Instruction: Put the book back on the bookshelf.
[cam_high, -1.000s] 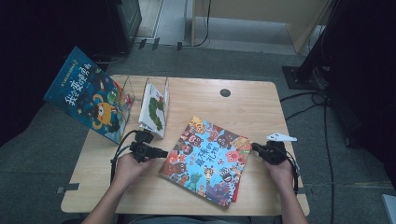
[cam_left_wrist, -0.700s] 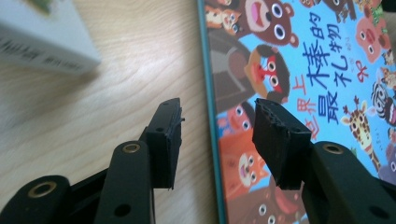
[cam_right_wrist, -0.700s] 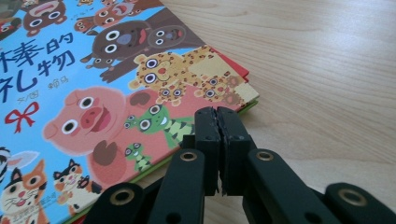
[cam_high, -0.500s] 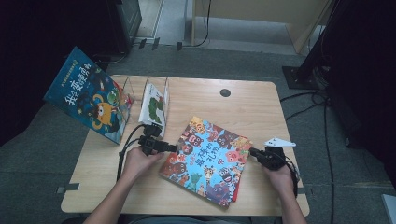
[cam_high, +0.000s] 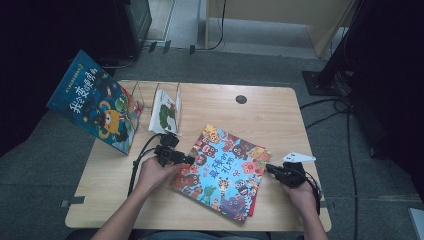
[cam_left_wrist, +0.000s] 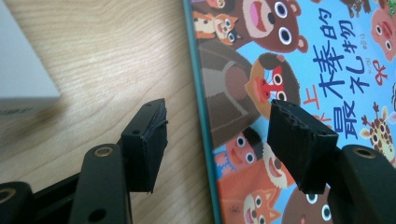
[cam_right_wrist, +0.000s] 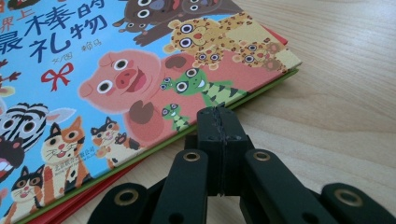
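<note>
1. The animal picture book (cam_high: 222, 172) lies flat and askew near the front middle of the counter (cam_high: 270, 107), on top of a red-covered book (cam_right_wrist: 100, 186) whose edge peeks out beneath it.

2. Our left tongs (cam_high: 189, 159) sit at the book's left edge. They have just been opening, and in the left gripper view (cam_left_wrist: 229, 135) the jaws stand apart, one over bare wood, the other over the cover, pressing on nothing.

3. Our right tongs (cam_right_wrist: 219, 122) are pressed together with nothing between them, their tip at the book's right edge; whether it touches the cover we cannot quite tell.

4. We judge the book a stiff hardcover, fairly light but wide, with a glossy cover that may slip against the pads. Lying flat on another book, it offers no face to pinch.

5. The best hold is likely the teal left edge (cam_left_wrist: 201, 107): slip one jaw under, the other on top, and clamp close to the middle so the book does not swing.

6. Farther back, a blue book (cam_high: 95, 107) leans at the counter's left corner and a white book (cam_high: 165, 111) stands in a wire rack (cam_high: 137, 92).
</note>
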